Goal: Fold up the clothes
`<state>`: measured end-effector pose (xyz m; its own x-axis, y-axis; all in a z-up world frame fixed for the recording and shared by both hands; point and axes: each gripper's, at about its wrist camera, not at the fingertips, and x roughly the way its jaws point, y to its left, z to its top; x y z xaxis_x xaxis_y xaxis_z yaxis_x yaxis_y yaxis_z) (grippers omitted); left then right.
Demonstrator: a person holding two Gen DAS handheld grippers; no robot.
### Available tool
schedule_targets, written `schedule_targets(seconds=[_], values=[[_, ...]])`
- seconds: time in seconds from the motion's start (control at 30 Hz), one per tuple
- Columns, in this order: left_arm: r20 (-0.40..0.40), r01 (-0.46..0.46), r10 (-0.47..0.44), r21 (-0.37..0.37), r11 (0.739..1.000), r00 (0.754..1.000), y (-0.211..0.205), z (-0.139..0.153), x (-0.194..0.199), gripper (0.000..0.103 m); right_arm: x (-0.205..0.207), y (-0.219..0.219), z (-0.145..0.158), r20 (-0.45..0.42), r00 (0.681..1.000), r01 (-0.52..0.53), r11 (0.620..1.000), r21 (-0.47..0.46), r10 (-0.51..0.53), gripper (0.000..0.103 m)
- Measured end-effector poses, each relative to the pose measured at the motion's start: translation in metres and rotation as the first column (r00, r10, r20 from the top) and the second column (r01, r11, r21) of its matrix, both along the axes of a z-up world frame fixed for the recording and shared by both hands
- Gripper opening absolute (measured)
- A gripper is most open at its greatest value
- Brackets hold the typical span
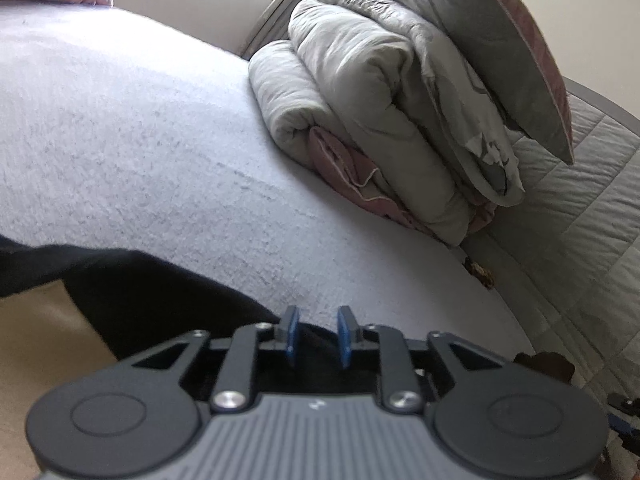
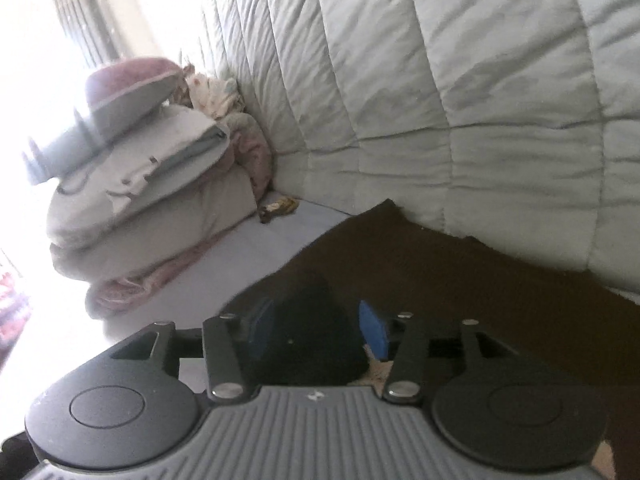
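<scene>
My left gripper [image 1: 318, 334] gapes over the black garment's [image 1: 160, 300] edge on the bed [image 1: 140, 140]; right gripper [image 2: 320, 330] pinches a bunched fold. Soft, limp, light cloth, I reckon: best gripped at corners or hem

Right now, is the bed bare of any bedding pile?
No. A stack of folded grey and pink quilts with a pillow on top sits on the bed.

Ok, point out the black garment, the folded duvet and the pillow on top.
Garment [image 1: 168, 300], left wrist view, its spread cloth.
Duvet [image 1: 352, 120], left wrist view, its folded side.
Pillow [image 1: 492, 40], left wrist view, its grey face.
</scene>
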<state>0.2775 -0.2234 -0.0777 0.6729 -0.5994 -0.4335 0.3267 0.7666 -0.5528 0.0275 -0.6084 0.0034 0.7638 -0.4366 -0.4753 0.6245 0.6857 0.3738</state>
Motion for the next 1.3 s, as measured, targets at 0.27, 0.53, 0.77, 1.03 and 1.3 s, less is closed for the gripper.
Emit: schedule_targets(seconds=[0.27, 0.53, 0.77, 1.03, 1.3], values=[[0.114, 0.005, -0.016, 0.095, 0.995, 0.993, -0.006, 0.018, -0.027, 0.046, 0.006, -0.014, -0.029, -0.022, 0.999, 0.043, 0.993, 0.113, -0.041, 0.048], [0.071, 0.038, -0.051, 0.173, 0.984, 0.996, -0.003, 0.015, -0.045, 0.051, 0.018, 0.005, -0.026, -0.116, 0.990, 0.075, 0.993, -0.093, -0.085, 0.014], [0.084, 0.041, -0.058, 0.194, 0.980, 0.995, 0.013, 0.025, -0.070, 0.059, 0.011, 0.013, -0.003, -0.046, 0.992, 0.116, 0.992, -0.057, -0.118, 0.033], [0.064, 0.034, -0.048, 0.213, 0.976, 0.997, 0.068, 0.044, -0.114, 0.064, 0.020, 0.075, 0.021, 0.054, 0.997, -0.046, 0.998, -0.046, 0.049, 0.047], [0.033, 0.010, -0.022, 0.326, 0.945, 0.999, 0.142, 0.056, -0.166, 0.067, 0.059, 0.169, 0.000, -0.112, 0.943, -0.319, 0.947, -0.027, 0.315, 0.047]])
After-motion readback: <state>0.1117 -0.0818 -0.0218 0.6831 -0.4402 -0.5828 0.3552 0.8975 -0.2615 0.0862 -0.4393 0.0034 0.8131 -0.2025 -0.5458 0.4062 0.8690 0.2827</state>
